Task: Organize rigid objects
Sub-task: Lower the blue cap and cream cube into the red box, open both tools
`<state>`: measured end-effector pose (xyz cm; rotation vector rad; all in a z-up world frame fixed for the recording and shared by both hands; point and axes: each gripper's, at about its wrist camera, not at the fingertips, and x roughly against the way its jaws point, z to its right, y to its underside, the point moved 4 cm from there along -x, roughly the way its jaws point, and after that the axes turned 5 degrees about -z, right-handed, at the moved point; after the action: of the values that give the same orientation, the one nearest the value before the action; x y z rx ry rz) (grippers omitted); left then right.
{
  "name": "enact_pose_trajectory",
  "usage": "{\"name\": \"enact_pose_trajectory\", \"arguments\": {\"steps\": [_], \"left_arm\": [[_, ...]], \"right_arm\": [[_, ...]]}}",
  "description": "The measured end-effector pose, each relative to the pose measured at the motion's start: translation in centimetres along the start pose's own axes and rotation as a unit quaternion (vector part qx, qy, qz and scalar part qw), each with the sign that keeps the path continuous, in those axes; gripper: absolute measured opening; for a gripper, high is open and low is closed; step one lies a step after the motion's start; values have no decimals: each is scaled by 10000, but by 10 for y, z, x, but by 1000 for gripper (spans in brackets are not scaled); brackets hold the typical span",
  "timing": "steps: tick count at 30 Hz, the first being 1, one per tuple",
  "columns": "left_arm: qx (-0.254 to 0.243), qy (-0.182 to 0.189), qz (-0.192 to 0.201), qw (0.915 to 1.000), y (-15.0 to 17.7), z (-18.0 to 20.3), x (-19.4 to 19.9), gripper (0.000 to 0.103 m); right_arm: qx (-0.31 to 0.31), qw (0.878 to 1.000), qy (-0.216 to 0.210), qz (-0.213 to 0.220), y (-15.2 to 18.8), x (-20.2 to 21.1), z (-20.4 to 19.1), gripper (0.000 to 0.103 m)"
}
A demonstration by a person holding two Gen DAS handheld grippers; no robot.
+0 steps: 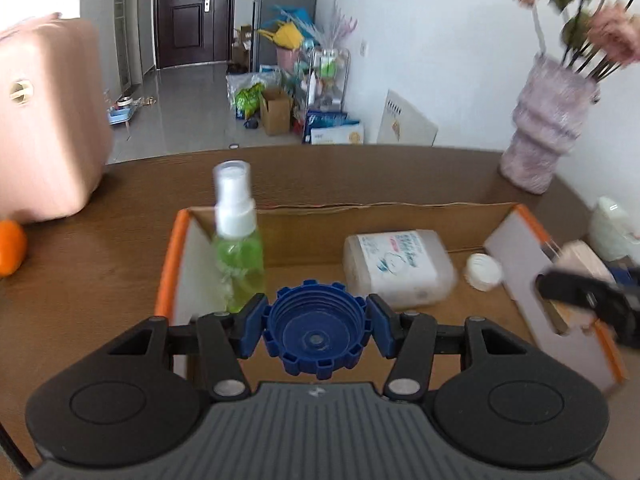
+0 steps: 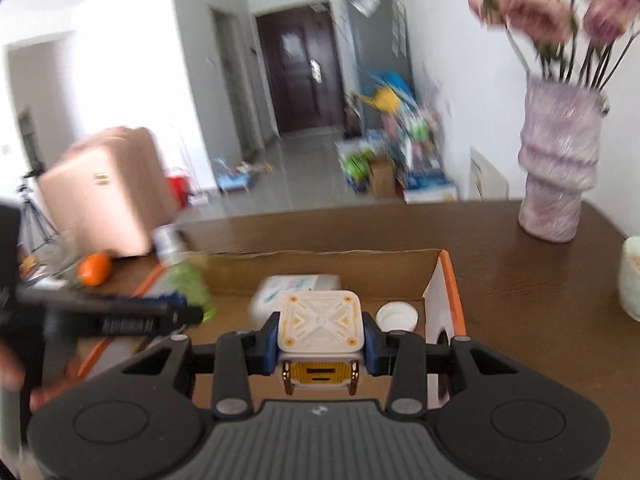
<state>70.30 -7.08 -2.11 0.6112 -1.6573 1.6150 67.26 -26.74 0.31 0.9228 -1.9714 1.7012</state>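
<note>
Two grippers, each clenched on a load above an open cardboard box (image 1: 400, 210) on the brown worktop (image 1: 120, 280).

Left gripper (image 1: 316, 326): partly closed, blue pads pressed against opposite sides of a blue ribbed cap (image 1: 316, 332), hollow side facing the camera.

Right gripper (image 2: 320, 346): also partly closed, pads clamped at 3 and 9 o'clock on a white and yellow square block (image 2: 320, 330). Seen again at 3 o'clock in the left wrist view, blurred, beside the box's right wall.

Inside the box: green spray bottle (image 1: 238, 256) upright at 10 o'clock from the blue cap, near the left wall; white flat bottle (image 1: 398, 266) lying at 1 o'clock; small white lid (image 1: 484, 271) at 2 o'clock, near the right wall.

On the worktop outside the box: orange (image 1: 10, 246) at 9 o'clock, pink case (image 1: 48, 120) behind it, ridged lilac vase (image 1: 548, 128) with pink flowers at 2 o'clock.
</note>
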Motion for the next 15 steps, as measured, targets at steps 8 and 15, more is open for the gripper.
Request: {"name": "enact_pose_trajectory", "arguments": {"steps": [8,15], "left_arm": [[-94,-201,-20,9998,-24,-2,-45,60],[-126,-86,250,9996,-21,-8,-27,70]], "right_arm": [[-344,9978,241,-513,-22,-86,11,38],[-289,9991,247,-198,-26,-70,3,40]]}}
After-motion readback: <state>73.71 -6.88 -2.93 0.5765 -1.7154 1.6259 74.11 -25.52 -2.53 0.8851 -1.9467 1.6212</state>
